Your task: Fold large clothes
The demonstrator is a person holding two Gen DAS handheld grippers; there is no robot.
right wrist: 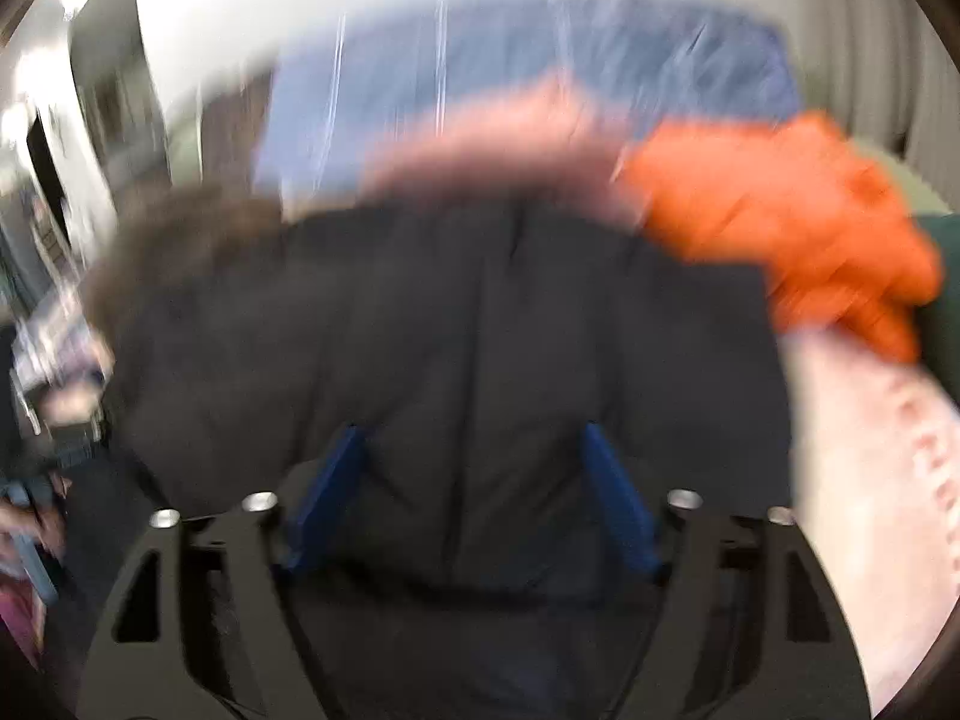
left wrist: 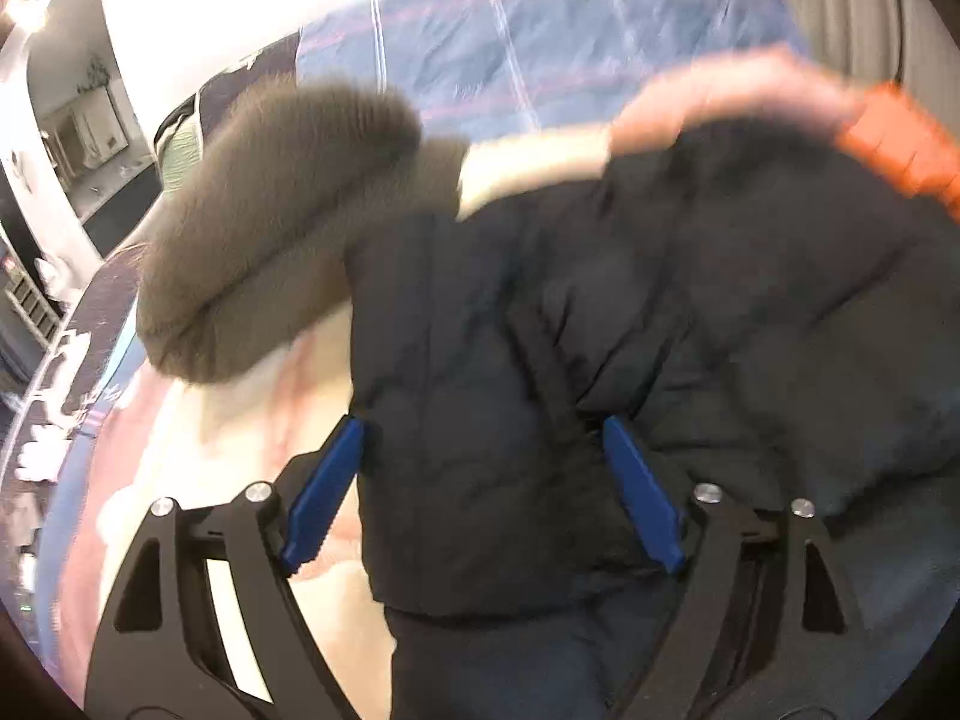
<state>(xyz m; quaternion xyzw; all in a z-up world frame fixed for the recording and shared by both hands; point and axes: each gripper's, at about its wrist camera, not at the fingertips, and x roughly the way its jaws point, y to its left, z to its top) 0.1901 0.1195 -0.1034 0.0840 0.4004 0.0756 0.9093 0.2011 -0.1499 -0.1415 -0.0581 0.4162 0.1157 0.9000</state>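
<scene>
A dark navy puffer jacket [left wrist: 600,330] with a grey-brown fur hood trim [left wrist: 264,228] lies on the bed. It fills the middle of the right wrist view [right wrist: 450,330], which is motion-blurred. My left gripper [left wrist: 483,438] has its blue fingers [left wrist: 324,492] spread wide, with a bulky fold of the jacket between them. My right gripper [right wrist: 474,444] also has its blue fingers [right wrist: 618,504] spread, with jacket fabric bunched between them. Whether either one clamps the fabric is unclear.
An orange garment [right wrist: 792,222] and a pink one [right wrist: 492,138] lie behind the jacket on a blue striped bedsheet [left wrist: 570,48]. A cream and pink blanket [left wrist: 252,420] lies at the left. A pale pink cloth [right wrist: 882,480] is at the right. A room doorway [left wrist: 72,120] is at the far left.
</scene>
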